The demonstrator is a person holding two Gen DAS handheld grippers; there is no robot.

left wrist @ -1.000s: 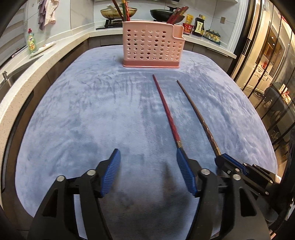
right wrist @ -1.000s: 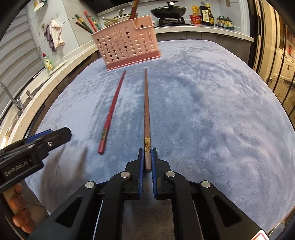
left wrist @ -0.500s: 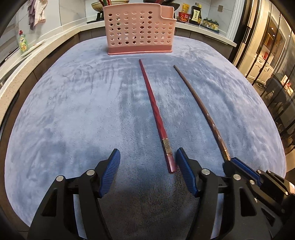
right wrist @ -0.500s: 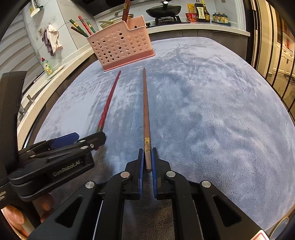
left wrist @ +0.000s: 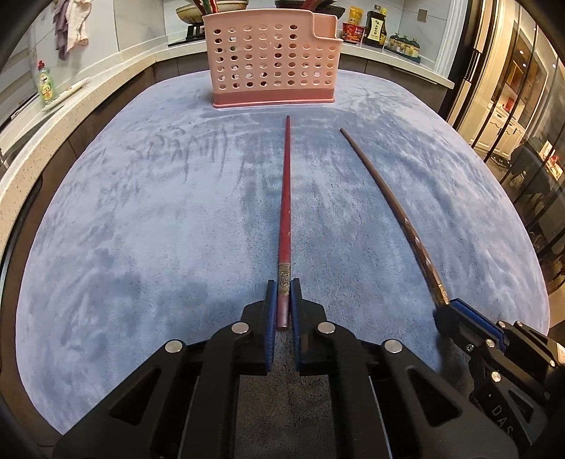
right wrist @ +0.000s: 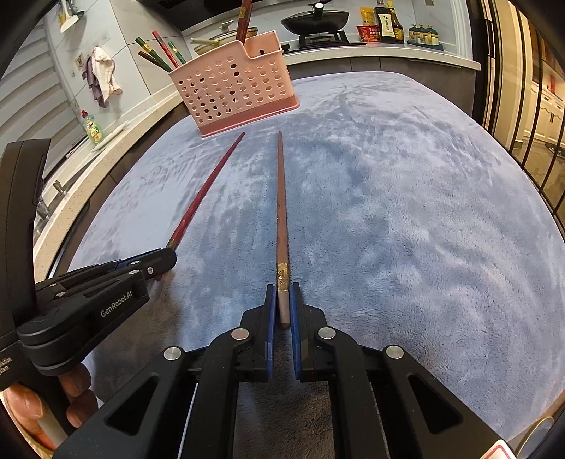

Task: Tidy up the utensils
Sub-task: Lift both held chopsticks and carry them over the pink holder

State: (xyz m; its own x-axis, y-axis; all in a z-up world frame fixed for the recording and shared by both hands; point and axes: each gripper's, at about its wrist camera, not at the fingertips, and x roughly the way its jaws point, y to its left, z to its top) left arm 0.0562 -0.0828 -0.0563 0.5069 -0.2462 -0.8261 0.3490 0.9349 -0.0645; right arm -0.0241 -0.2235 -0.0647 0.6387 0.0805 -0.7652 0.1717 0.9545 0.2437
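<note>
My left gripper [left wrist: 282, 286] is shut on the thick end of a red chopstick [left wrist: 285, 197], which points away toward the pink perforated utensil basket [left wrist: 272, 63]. My right gripper [right wrist: 281, 289] is shut on the thick end of a brown chopstick [right wrist: 281, 197], which also points toward the basket [right wrist: 233, 88]. The brown chopstick [left wrist: 388, 190] and right gripper [left wrist: 455, 317] show in the left wrist view at the right. The red chopstick [right wrist: 204, 197] and left gripper [right wrist: 166, 257] show in the right wrist view at the left. Both chopsticks lie low over the blue-grey mat [left wrist: 159, 212].
The basket holds several chopsticks [right wrist: 159, 53] sticking up. A white counter [left wrist: 70, 102] with a green soap bottle [left wrist: 46, 84] runs along the left. Pans and sauce bottles [right wrist: 385, 21] stand on the back counter. Glass doors are at the right.
My left gripper moved right over the red chopstick's thick end and closed on it. My right gripper stayed shut on the brown chopstick.
</note>
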